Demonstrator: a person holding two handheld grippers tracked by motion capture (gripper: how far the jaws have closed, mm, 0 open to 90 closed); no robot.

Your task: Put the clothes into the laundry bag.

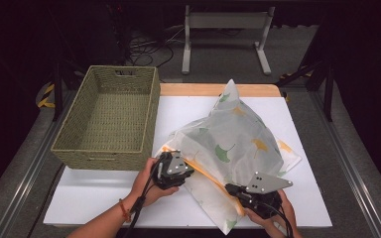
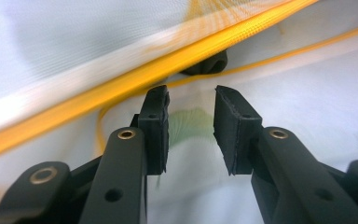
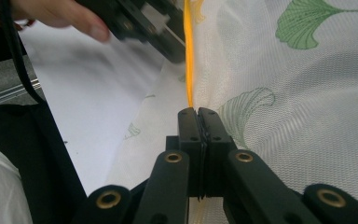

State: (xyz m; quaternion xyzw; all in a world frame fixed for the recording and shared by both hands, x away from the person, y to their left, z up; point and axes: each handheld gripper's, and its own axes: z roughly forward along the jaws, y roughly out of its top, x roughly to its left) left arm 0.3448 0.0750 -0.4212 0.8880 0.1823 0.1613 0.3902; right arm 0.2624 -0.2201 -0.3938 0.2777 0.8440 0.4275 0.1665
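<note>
Woven basket (image 1: 109,116) sits left of the mesh bag (image 1: 230,144); right gripper (image 3: 198,116) pinches its orange edge, left gripper (image 2: 191,128) spread.

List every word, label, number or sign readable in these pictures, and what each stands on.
None: no readable text anywhere. The mesh bag bears only green and yellow leaf prints, and the woven basket, the white table top and both grippers carry no lettering.

Black hand-held gripper (image 2: 191,126) jaws, brass rivets; grey plate (image 1: 267,182); red wristband (image 1: 124,210).
</note>
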